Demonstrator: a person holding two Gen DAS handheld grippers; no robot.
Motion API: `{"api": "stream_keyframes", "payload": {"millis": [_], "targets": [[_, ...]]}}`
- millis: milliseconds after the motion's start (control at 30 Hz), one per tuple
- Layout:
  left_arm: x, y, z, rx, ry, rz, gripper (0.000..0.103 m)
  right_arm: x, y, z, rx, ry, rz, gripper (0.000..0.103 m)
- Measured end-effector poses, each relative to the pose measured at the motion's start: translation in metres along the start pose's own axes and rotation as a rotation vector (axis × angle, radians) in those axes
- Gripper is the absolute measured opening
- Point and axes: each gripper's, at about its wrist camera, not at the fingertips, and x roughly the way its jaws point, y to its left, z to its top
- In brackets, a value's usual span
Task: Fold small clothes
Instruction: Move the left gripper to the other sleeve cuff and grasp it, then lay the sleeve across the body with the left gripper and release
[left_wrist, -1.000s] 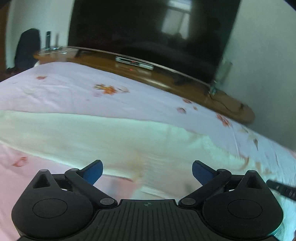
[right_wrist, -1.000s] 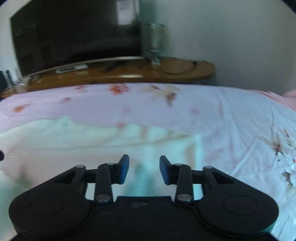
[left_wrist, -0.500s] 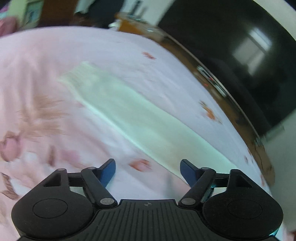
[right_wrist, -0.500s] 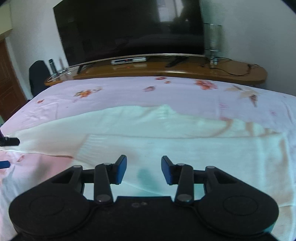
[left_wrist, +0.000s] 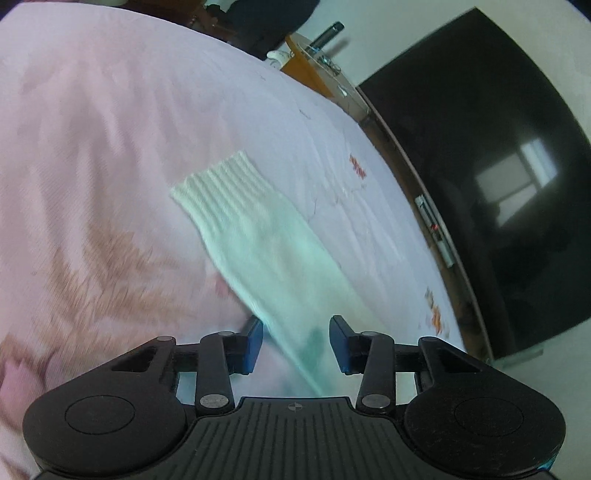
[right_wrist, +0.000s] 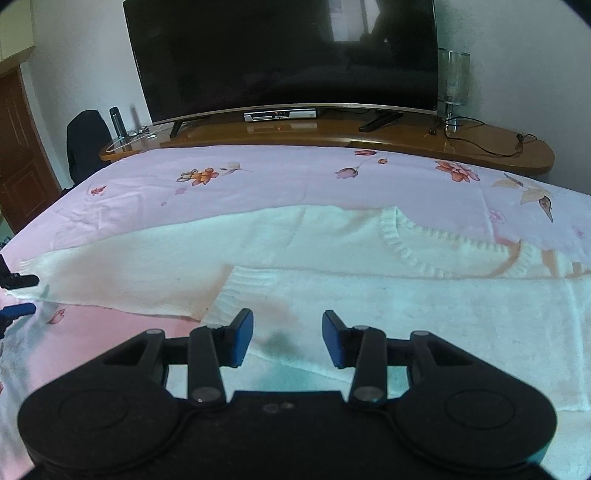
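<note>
Two claws work one white sweater (right_wrist: 332, 295) spread flat on the bed (right_wrist: 258, 177). Left claw (left_wrist: 295, 338) is closing astride the sleeve (left_wrist: 258, 236), pads not yet touching. Right claw (right_wrist: 287, 338) hovers part-open over the sweater's near hem, gripping nothing. Advice: pinch both sleeve layers, lift low, lay the sleeve across the sweater's body.

White knit sweater (right_wrist: 332, 258) flat on bedspread (right_wrist: 258, 177)

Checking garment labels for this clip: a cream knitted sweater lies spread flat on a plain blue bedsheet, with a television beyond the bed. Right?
Not quite. The bedsheet is pink with a flower print, not plain blue; the right wrist view shows it. The cream knitted sweater does lie spread flat on it, with the television beyond.
</note>
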Motion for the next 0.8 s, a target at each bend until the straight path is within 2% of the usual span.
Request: {"api": "stream_keyframes", "payload": {"millis": [100,133,167,200,267,300,367,433,500,600,700,800], "targets": [[0.010,0.002,0.008,-0.035,-0.021,-0.019,0.041,0.010,0.003,0.006,0.004,-0.006,-0.018,0.040],[0.012,0.002,0.009,-0.040,-0.027,-0.015,0.035,0.014,0.004,0.008,0.005,-0.011,-0.030,0.040],[0.014,0.003,0.011,-0.048,-0.033,0.002,0.018,0.017,0.005,0.009,0.006,-0.013,-0.039,0.040],[0.017,0.006,0.013,-0.067,-0.033,0.014,0.004,0.020,0.006,0.010,0.004,-0.011,-0.045,0.041],[0.021,0.013,0.014,-0.114,-0.034,0.009,0.004,0.030,0.010,0.005,-0.033,0.020,-0.080,0.041],[0.020,0.010,0.012,-0.100,-0.039,0.013,0.004,0.037,0.013,0.002,-0.056,0.053,-0.089,0.042],[0.017,-0.005,0.011,-0.023,-0.068,0.023,0.003,0.036,0.018,-0.003,-0.109,0.039,-0.100,0.043],[0.007,-0.027,0.007,0.066,-0.104,-0.008,0.003,0.033,0.014,0.000,-0.084,0.041,-0.084,0.043],[-0.001,-0.056,0.000,0.182,-0.127,-0.056,0.003,0.026,0.002,0.003,-0.010,0.026,-0.054,0.041],[-0.014,-0.112,-0.025,0.397,-0.136,-0.169,0.003,0.015,-0.011,0.003,0.045,0.009,-0.032,0.041],[-0.019,-0.170,-0.071,0.566,-0.070,-0.307,0.003,0.001,-0.032,0.000,0.101,-0.001,-0.011,0.041],[-0.025,-0.207,-0.125,0.672,0.028,-0.407,0.003,-0.016,-0.055,-0.001,0.132,-0.022,-0.020,0.041]]}}
